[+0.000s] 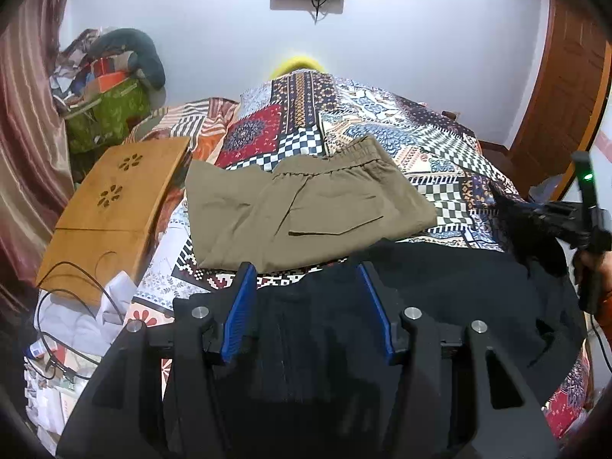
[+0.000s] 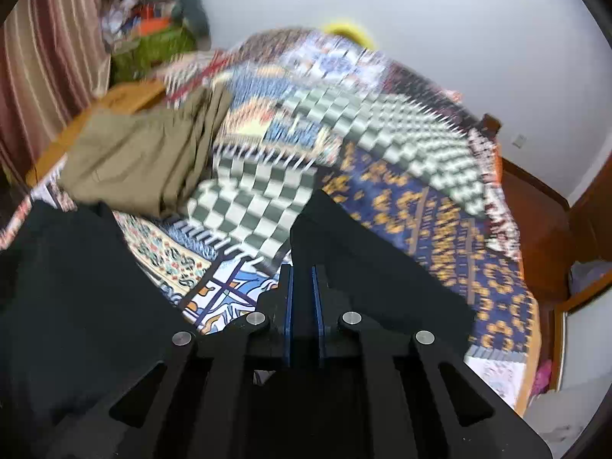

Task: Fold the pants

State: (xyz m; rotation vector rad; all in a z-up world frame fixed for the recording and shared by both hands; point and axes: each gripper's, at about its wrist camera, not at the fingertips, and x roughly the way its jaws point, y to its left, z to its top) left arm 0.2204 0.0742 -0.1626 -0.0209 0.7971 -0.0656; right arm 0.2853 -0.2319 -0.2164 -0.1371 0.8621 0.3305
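Observation:
Black pants [image 1: 440, 279] lie spread across the near part of the patterned bed cover [image 1: 382, 114]. My left gripper [image 1: 310, 267] hovers over their near edge with its blue pads [image 1: 244, 294] well apart; dark cloth lies between and below them without being pinched. My right gripper [image 2: 302, 267] is shut on a fold of the black pants [image 2: 57, 287], and a flap of cloth stands up from its pads. In the left wrist view the right gripper [image 1: 554, 214] lifts that corner at the right. Folded khaki pants [image 1: 306, 206] rest further back on the bed.
A wooden lap table [image 1: 111, 206] lies at the bed's left edge, with white cloth and cables [image 1: 76, 317] below it. A heap of bags and clothes [image 1: 111, 114] fills the far left corner beside a striped curtain [image 1: 26, 134]. A wooden door [image 1: 566, 95] stands at the right.

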